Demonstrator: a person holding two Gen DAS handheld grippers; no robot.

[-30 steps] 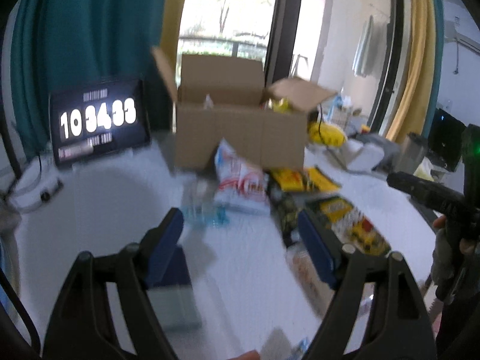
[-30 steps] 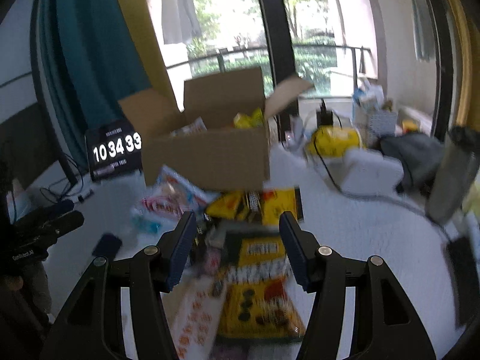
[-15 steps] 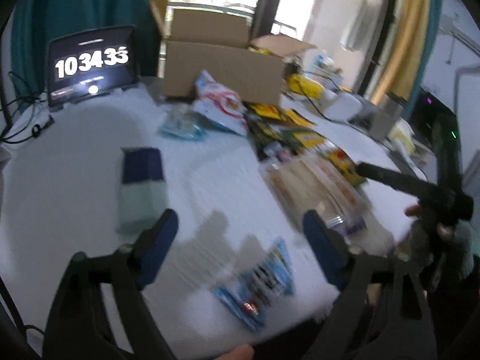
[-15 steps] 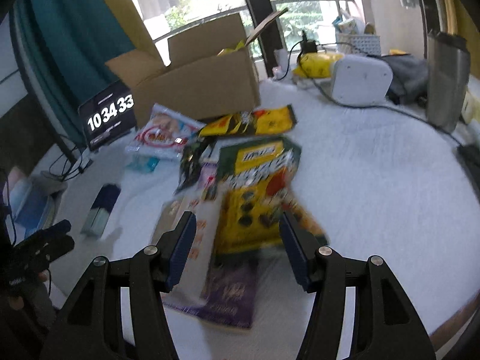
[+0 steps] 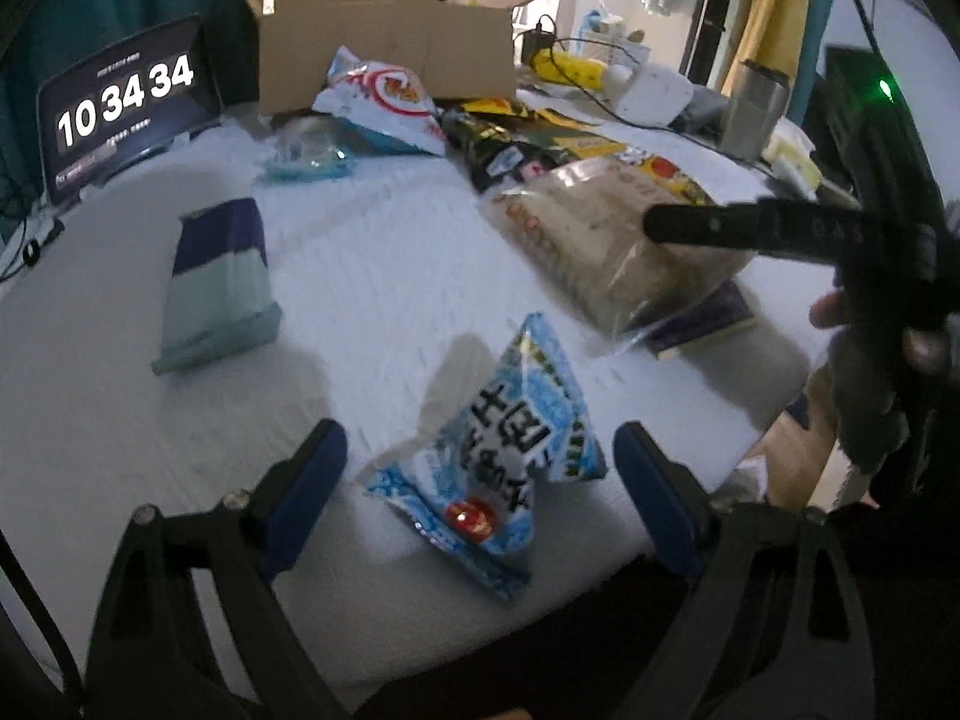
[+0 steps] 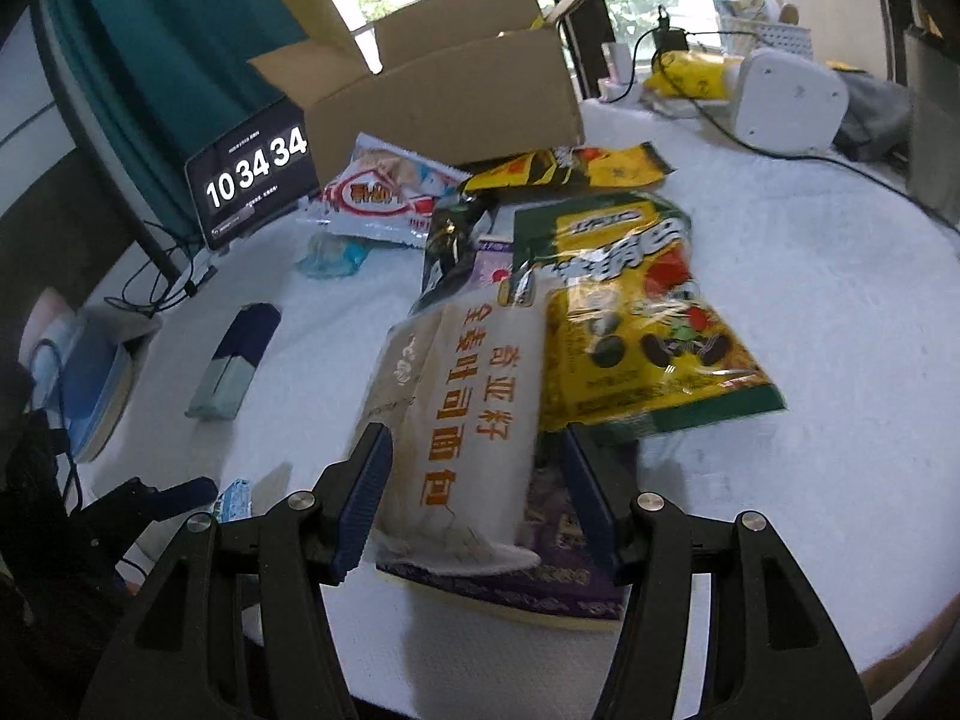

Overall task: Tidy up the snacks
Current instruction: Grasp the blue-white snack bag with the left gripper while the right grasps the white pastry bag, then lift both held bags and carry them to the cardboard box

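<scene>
Two grippers work over a white table strewn with snacks: the left gripper hangs with jaws wide apart around a light-blue snack packet near the table's front edge, seemingly not touching it. The right gripper, jaws spread, straddles the near end of a beige bread bag, which lies on a purple box beside a yellow-green snack bag. Behind stand an open cardboard box and a clock tablet; a blue-and-mint pack lies apart at left.

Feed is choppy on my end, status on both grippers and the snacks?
Left gripper open over the blue snack packet. Right gripper open, jaws astride the bread bag, not clamped. Bread bag lies on a purple box; yellow snack bag alongside.
</scene>
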